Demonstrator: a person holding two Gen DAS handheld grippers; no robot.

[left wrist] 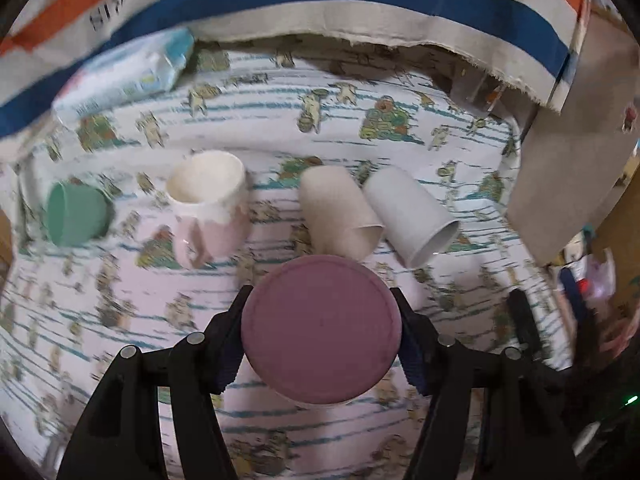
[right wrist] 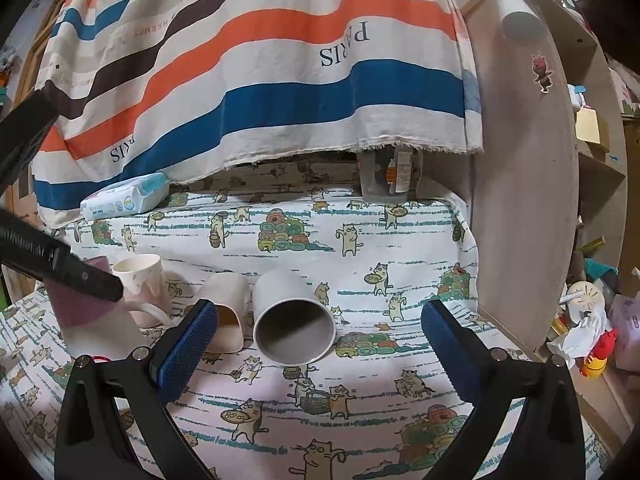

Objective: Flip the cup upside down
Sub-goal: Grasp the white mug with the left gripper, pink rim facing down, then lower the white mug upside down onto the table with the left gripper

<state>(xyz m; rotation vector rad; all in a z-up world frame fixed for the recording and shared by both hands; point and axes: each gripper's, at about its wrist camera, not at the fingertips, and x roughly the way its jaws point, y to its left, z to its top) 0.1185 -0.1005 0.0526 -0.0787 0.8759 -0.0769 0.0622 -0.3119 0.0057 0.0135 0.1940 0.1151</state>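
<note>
The left gripper (left wrist: 320, 336) was clamped on the mauve cup (left wrist: 321, 330), base toward the camera (apparently inverted), above the patterned cloth (left wrist: 280, 128). Setting it rim-down and releasing appeared next. The right gripper (right wrist: 320, 344) hung spread, holding nothing. Count: five cups in all, namely one mauve, one green (left wrist: 76, 214), one mug (left wrist: 208, 204), two lying tumblers (left wrist: 340, 216).

Five cups: mauve (left wrist: 320, 332), green (left wrist: 76, 214), pink mug (left wrist: 210, 204), beige (left wrist: 338, 216), white (left wrist: 412, 220)
</note>
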